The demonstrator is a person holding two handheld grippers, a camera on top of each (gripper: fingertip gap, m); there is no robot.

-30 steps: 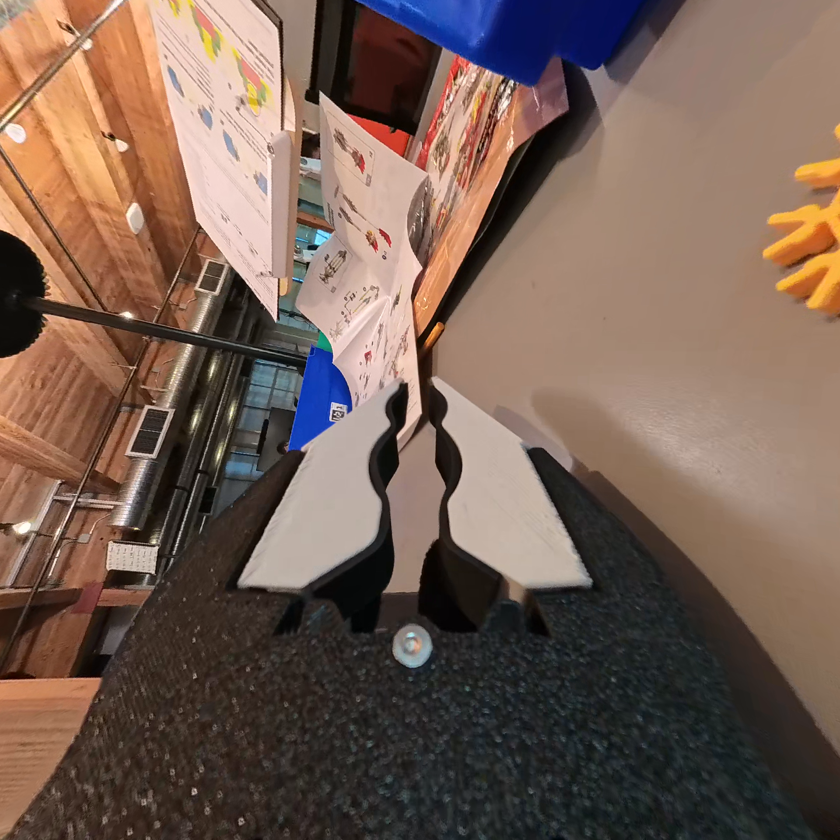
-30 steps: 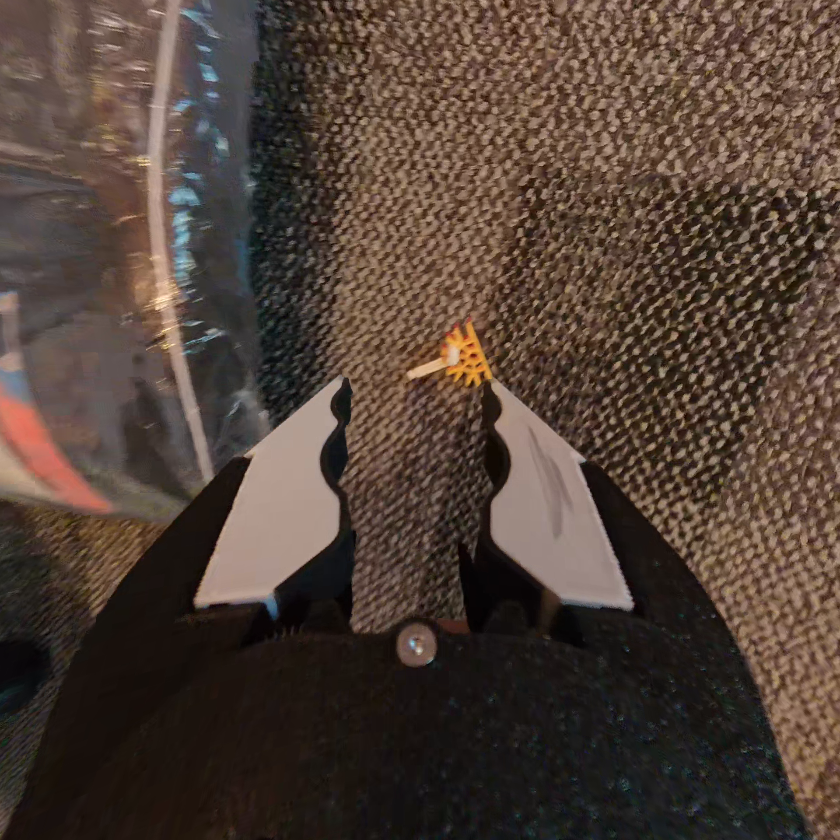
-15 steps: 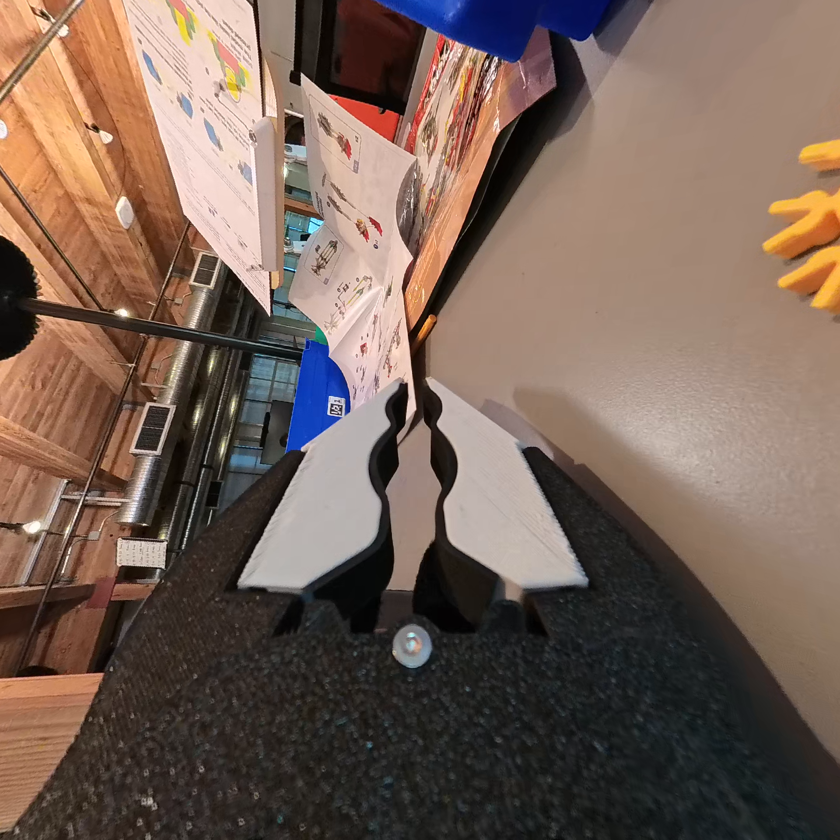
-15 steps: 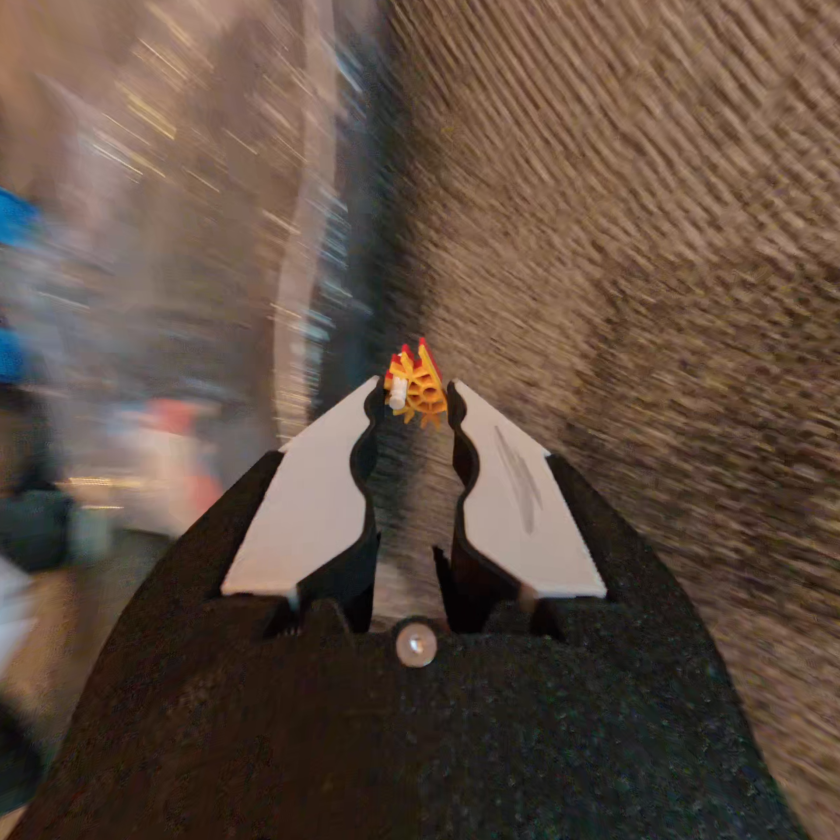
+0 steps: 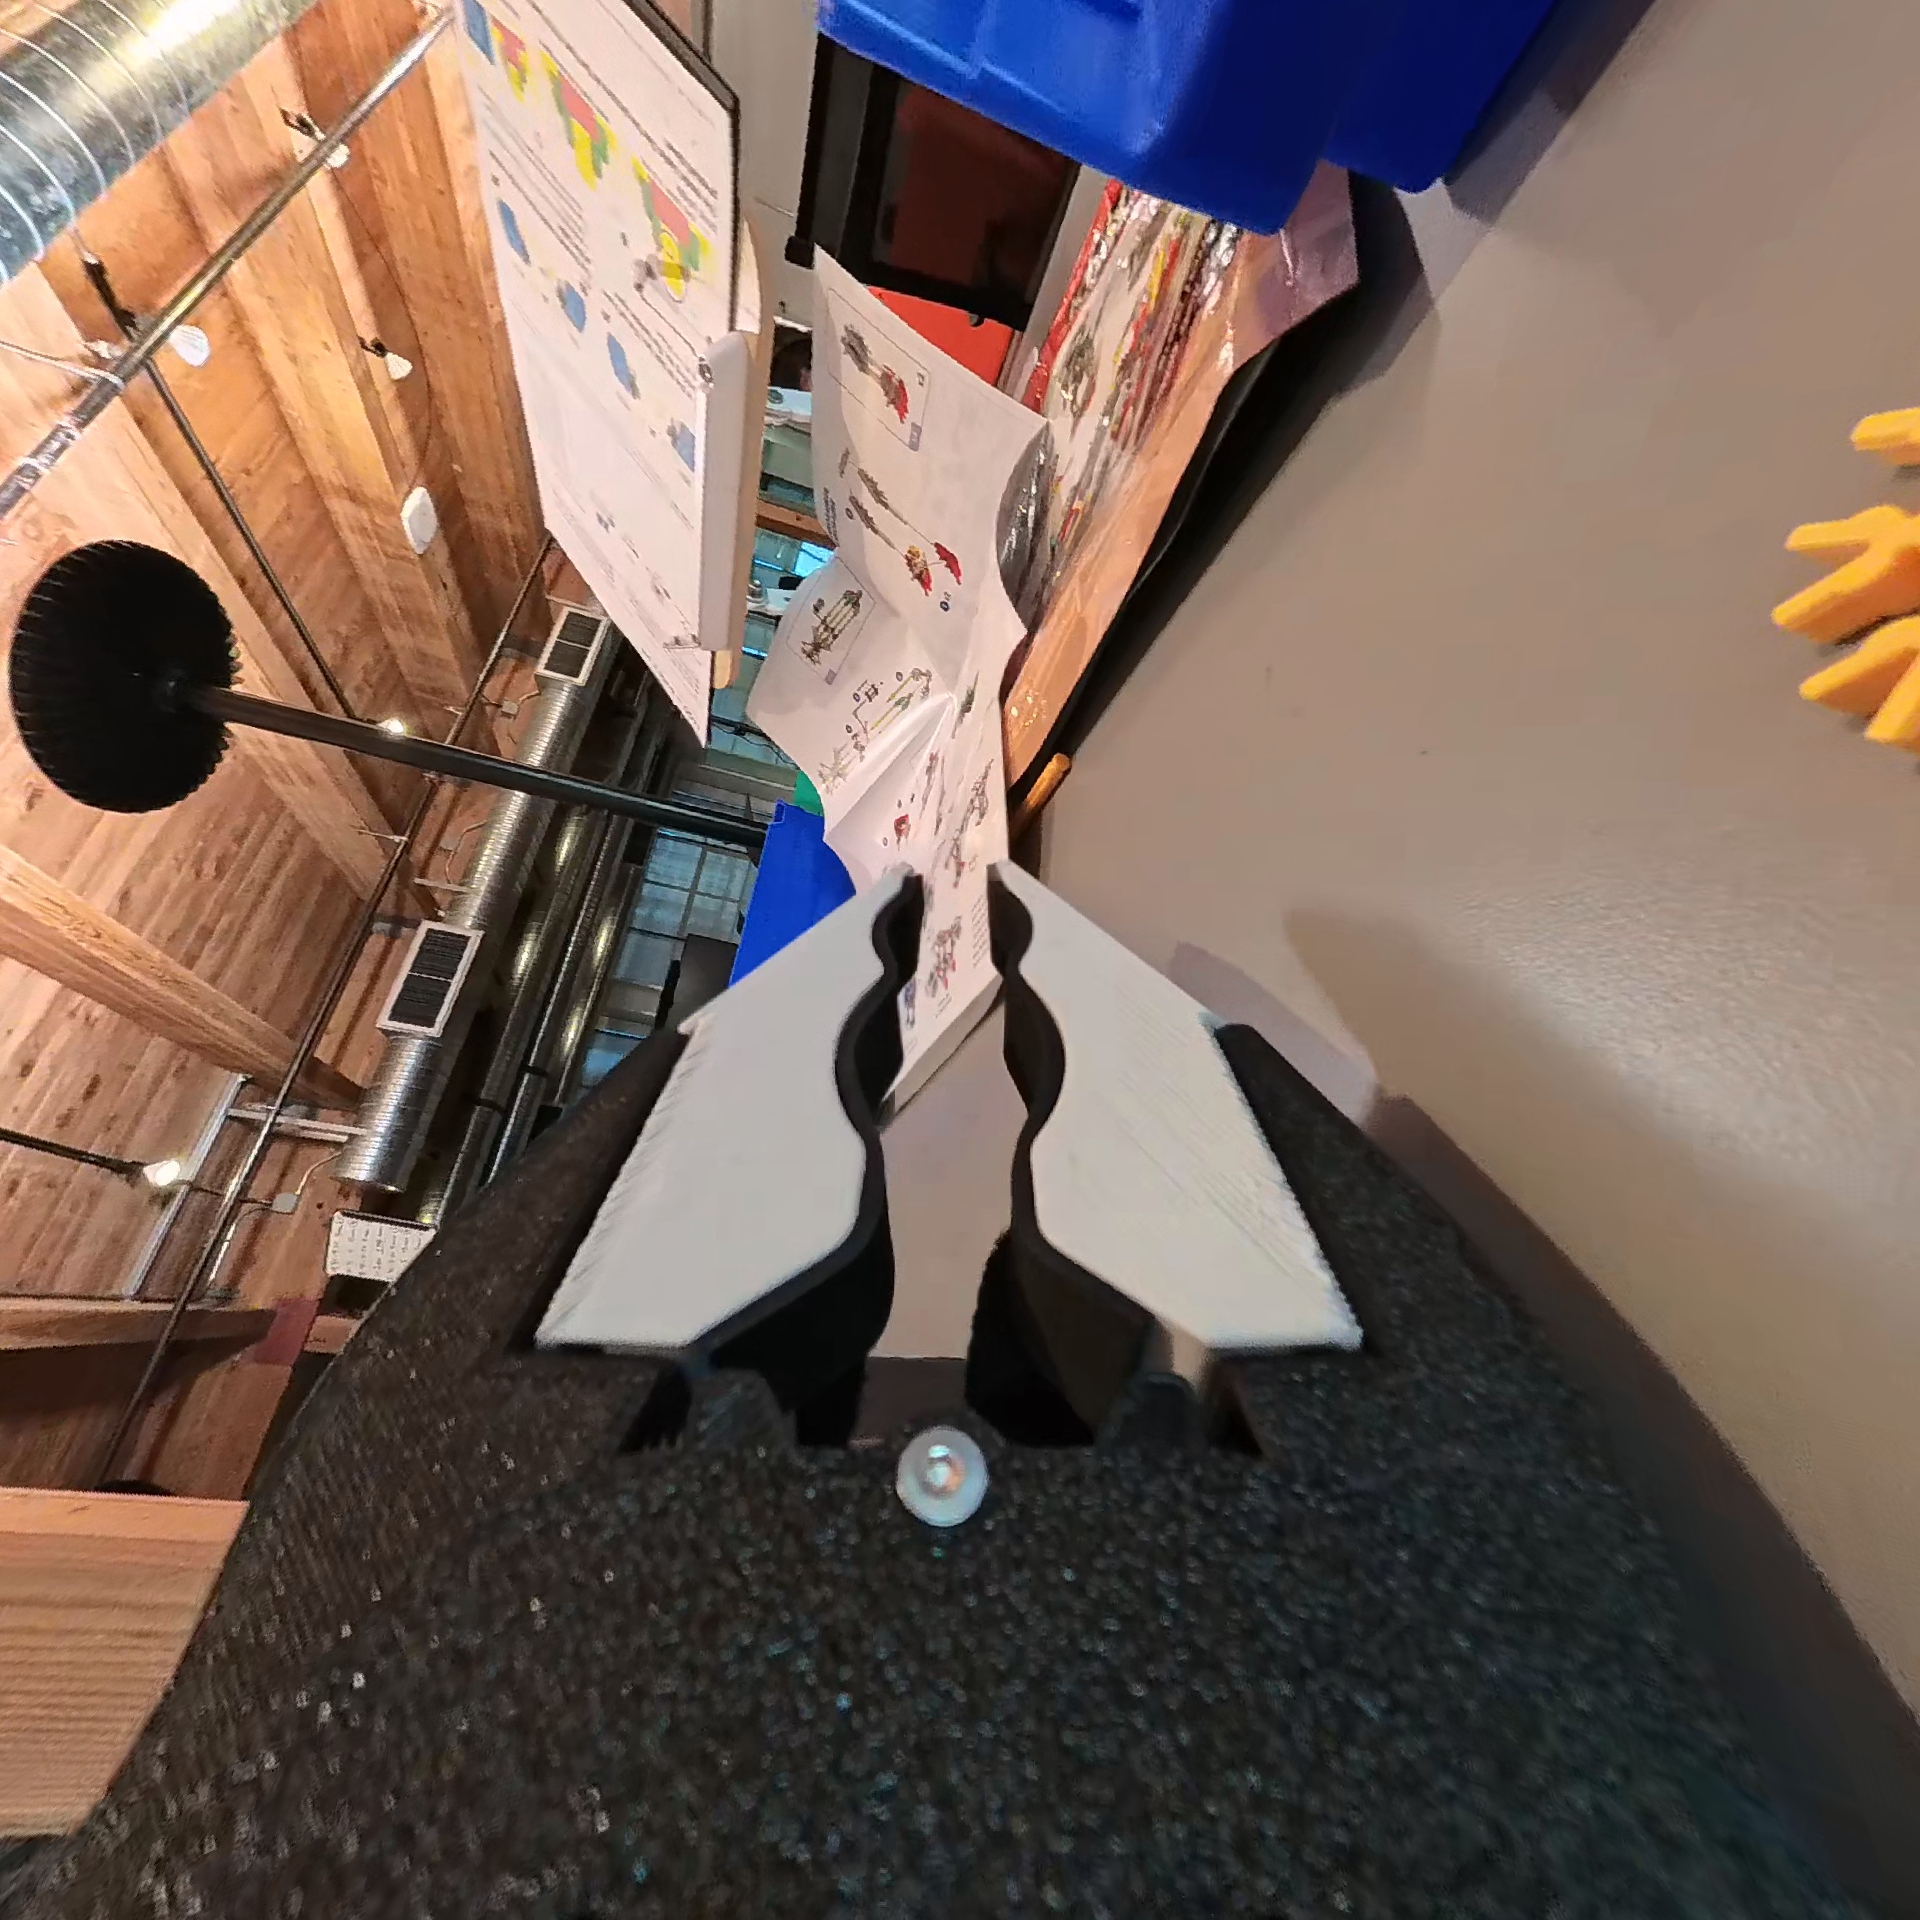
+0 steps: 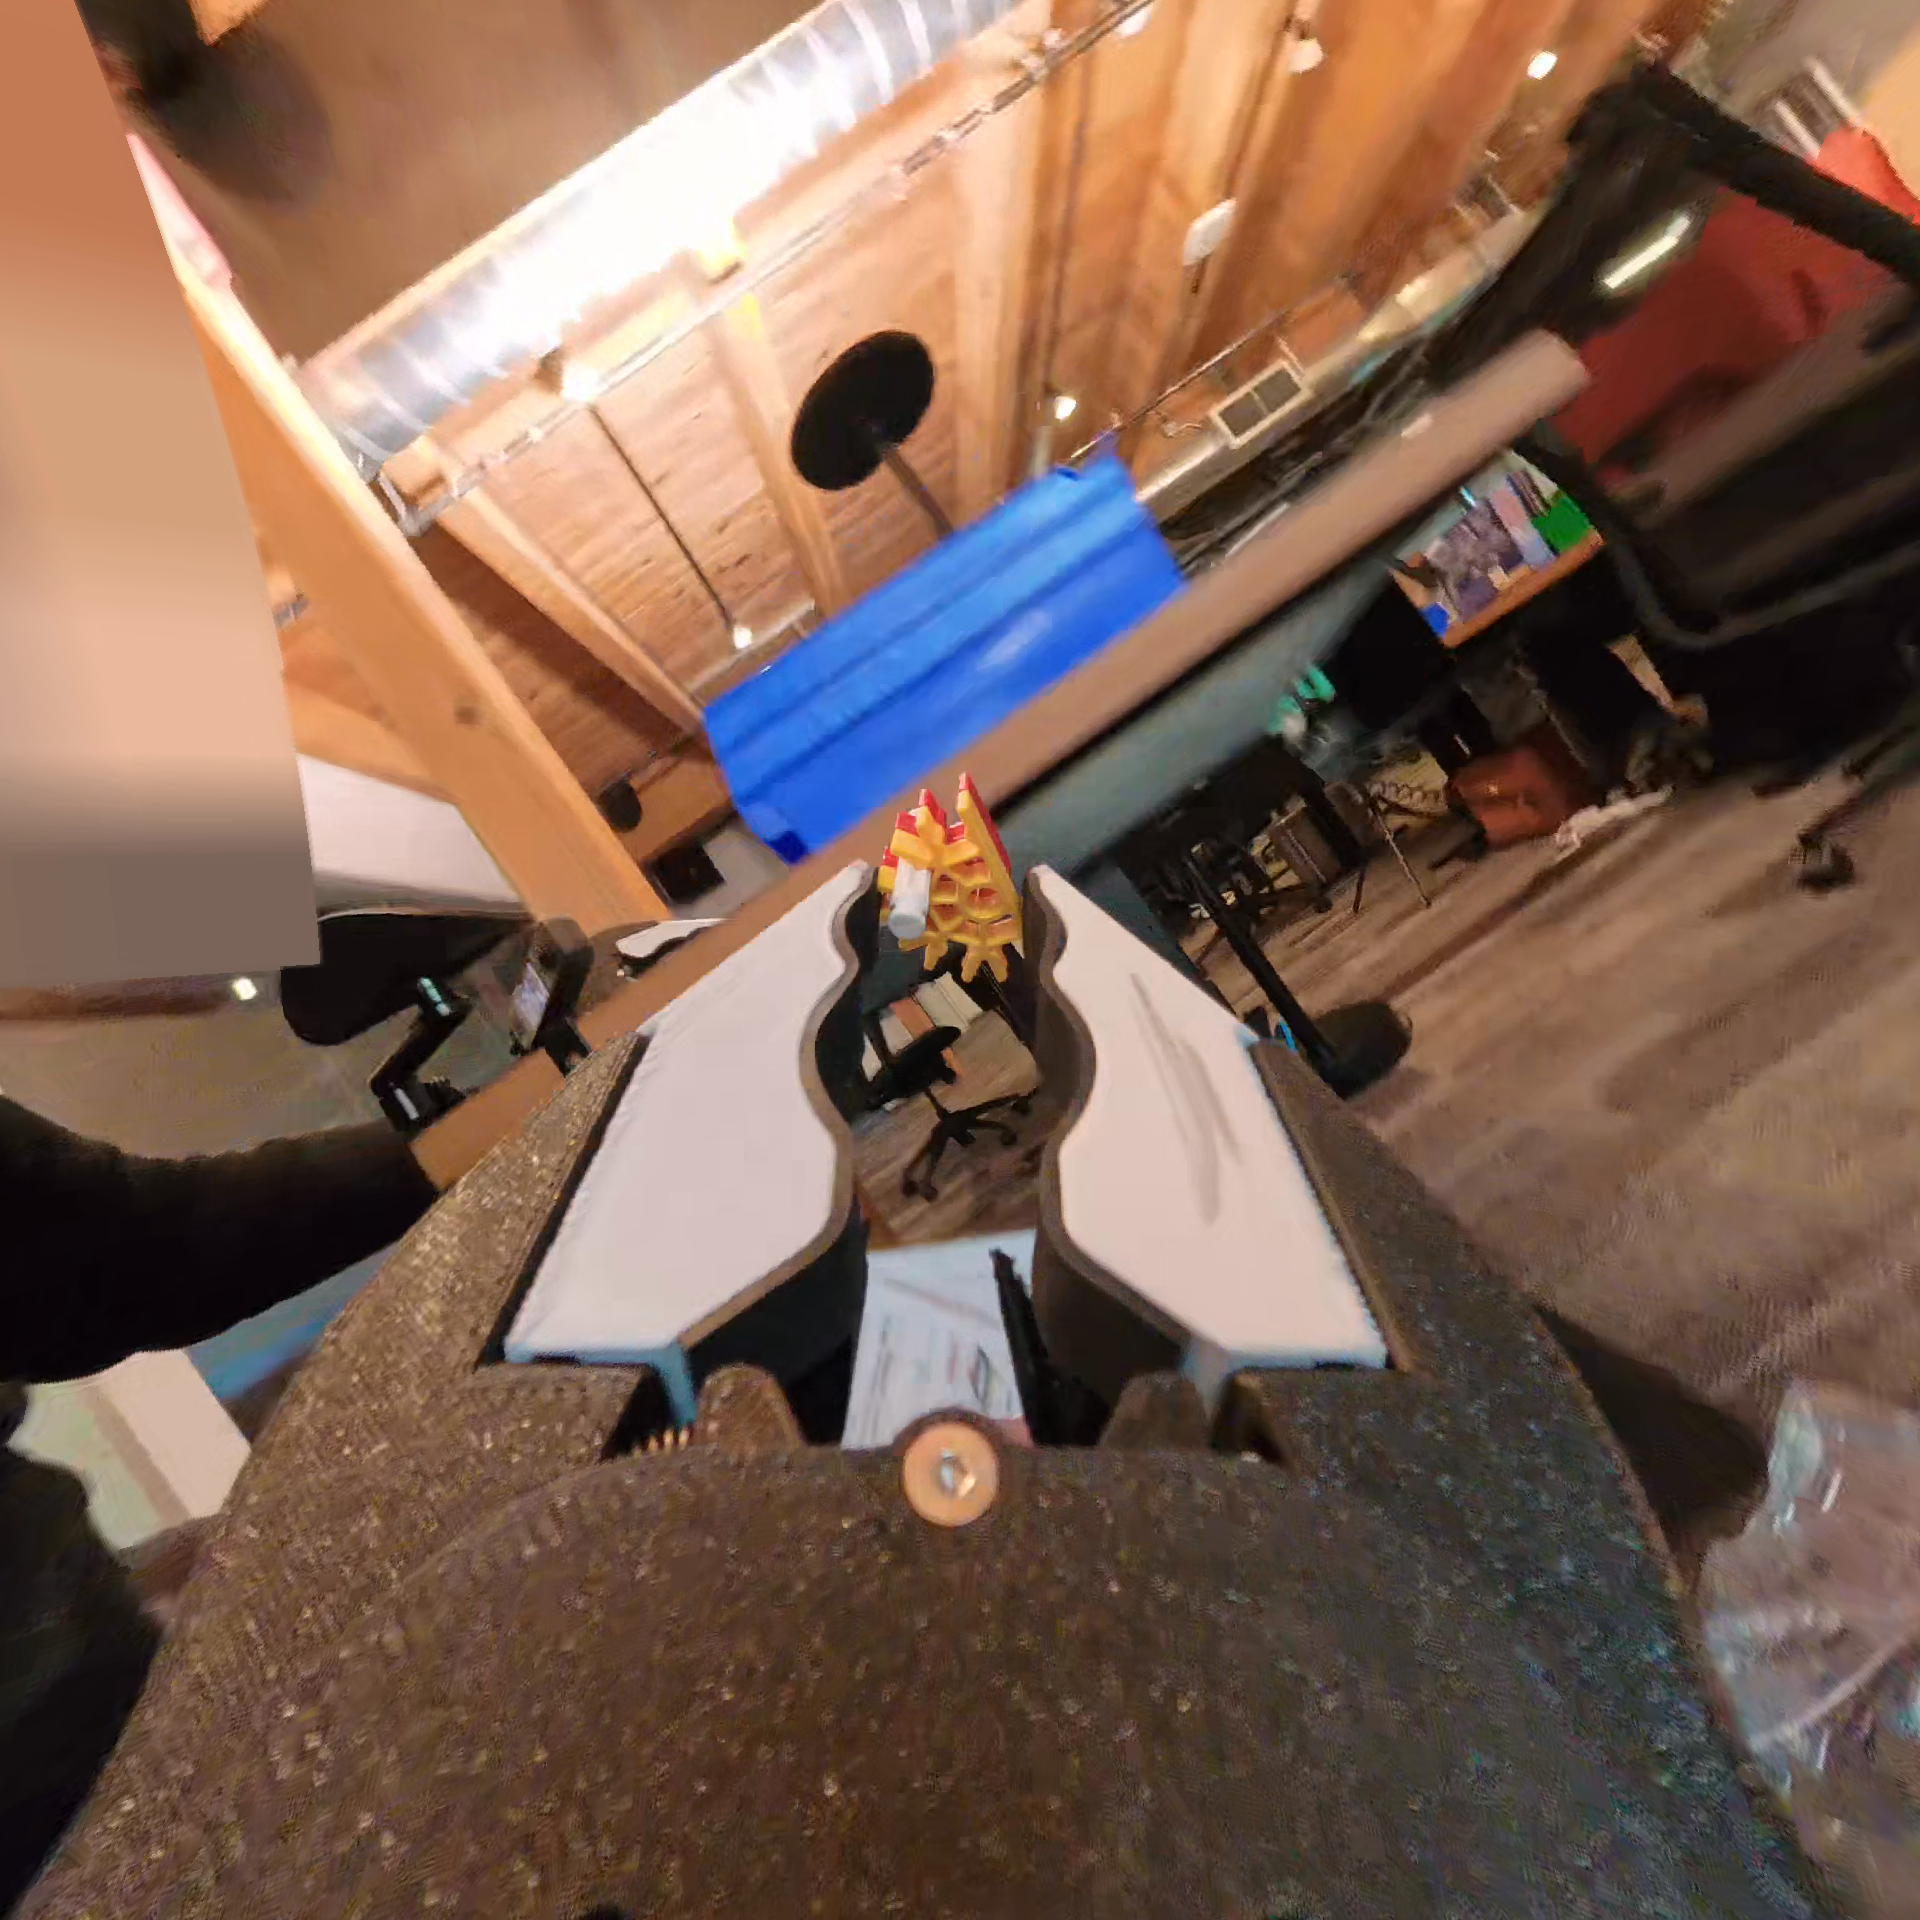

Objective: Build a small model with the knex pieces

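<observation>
Your right tongs (image 6: 951,894) were clenched on a small toy assembly (image 6: 956,894): yellow snowflake-shaped connectors with red ones behind them and a short white rod stub on its left side. The piece sat pinched between the two white fingertips (image 6: 1049,904), lifted in the air with the room beyond it. Behind it in the right wrist view stood a blue bin (image 6: 935,644) on the edge of a grey-topped surface (image 6: 1195,613), with wooden beams and a silver duct overhead. A black sleeve (image 6: 187,1236) crossed the left edge of that view, and a printed sheet (image 6: 935,1361) showed low between the fingers.

Your left tongs (image 5: 954,888) were released, holding nothing, a narrow gap standing between the tips. They lay tilted on their side, close along the grey surface (image 5: 1507,727). Just past the tips an unfolded instruction booklet (image 5: 914,623) stood propped, and beside it a clear bag of red and dark parts (image 5: 1132,416). A blue bin (image 5: 1143,94) rested at the far end of the surface. A yellow connector piece (image 5: 1860,613) lay on the surface at the right edge of the left wrist view, well apart from the tongs.
</observation>
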